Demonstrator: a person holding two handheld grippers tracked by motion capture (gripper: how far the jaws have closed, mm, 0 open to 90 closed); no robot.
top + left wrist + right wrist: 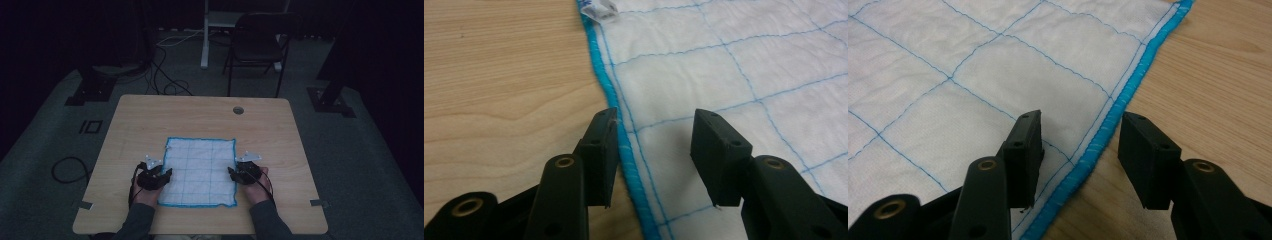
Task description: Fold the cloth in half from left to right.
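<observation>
White cloth point(200, 171) with blue grid lay flat, near-centre of table point(150, 115). Left gripper point(161, 176) sat at its left hem, jaws apart, straddling blue edging point(624, 145). Right gripper point(235, 172) mirrored it at right hem point(1108, 130), jaws apart too. Likely reason: both edges lined up for simultaneous pinch, so cloth lifts evenly for fold. Nothing clamped yet.

— What is the thing in hand?
— A white quilted square cloth with thin blue stitched grid lines and a bright blue bound edge point(200, 171).
— How does it lie?
— Spread flat, unfolded, on the pale wooden desk point(150, 115), in its near half, well short of the round hole point(238, 110) at the far edge.
</observation>
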